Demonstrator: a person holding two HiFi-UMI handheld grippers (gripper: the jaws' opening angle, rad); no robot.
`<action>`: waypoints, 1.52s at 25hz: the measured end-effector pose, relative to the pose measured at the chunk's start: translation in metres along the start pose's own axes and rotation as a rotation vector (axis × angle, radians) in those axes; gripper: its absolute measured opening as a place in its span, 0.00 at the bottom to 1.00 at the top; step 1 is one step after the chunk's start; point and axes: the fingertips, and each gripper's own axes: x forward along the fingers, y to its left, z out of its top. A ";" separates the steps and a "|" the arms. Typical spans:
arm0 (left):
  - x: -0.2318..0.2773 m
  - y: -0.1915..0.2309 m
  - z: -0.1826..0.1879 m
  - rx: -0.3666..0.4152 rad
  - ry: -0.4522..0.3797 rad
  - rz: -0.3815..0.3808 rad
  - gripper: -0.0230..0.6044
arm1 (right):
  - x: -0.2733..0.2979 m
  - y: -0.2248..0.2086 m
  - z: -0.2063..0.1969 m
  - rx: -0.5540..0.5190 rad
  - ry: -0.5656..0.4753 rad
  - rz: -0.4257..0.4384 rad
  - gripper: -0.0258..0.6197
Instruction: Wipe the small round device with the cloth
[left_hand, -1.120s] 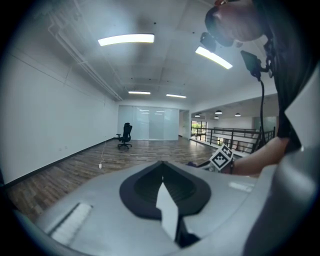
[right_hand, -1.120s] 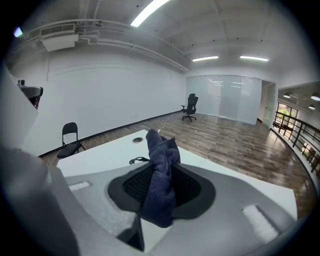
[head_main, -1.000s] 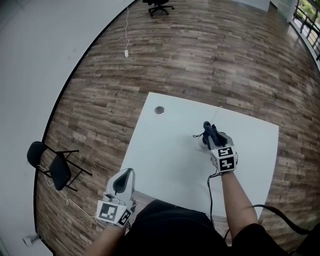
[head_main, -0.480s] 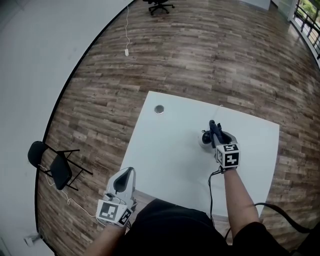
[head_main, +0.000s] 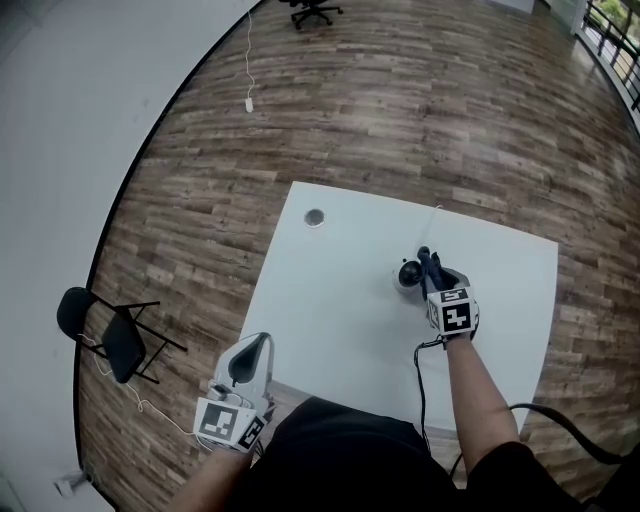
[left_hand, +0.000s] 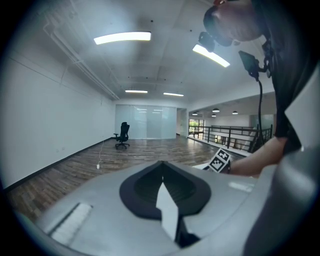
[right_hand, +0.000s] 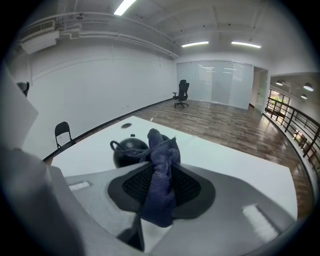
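Note:
A small black round device (head_main: 408, 273) sits on the white table (head_main: 330, 300), right of centre. My right gripper (head_main: 430, 266) is shut on a dark blue cloth (head_main: 427, 262), whose end lies against the device's right side. In the right gripper view the cloth (right_hand: 161, 172) hangs pinched between the jaws. The black device (right_hand: 127, 151) lies just beyond it to the left, a thin loop on its top. My left gripper (head_main: 247, 366) hangs shut and empty off the table's near left edge. In its own view the left gripper (left_hand: 162, 167) points out across the room.
A round grommet hole (head_main: 315, 218) is set in the table's far left corner. A black cable (head_main: 424, 385) trails from my right gripper toward my body. A folding chair (head_main: 108, 335) stands on the wood floor at left, an office chair (head_main: 312, 10) far back.
My right gripper and the cloth have shifted slightly right across the device, which now shows at the cloth's left. The left gripper has stayed put.

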 end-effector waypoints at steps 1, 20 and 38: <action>0.000 0.000 0.000 0.001 0.001 -0.001 0.05 | 0.001 0.002 -0.004 -0.007 0.011 0.000 0.21; 0.001 0.006 -0.001 -0.029 -0.045 -0.011 0.05 | -0.047 0.055 0.002 -0.157 -0.097 0.035 0.21; -0.025 0.031 -0.018 -0.087 -0.045 0.063 0.05 | -0.014 0.063 0.056 -0.408 -0.106 -0.038 0.21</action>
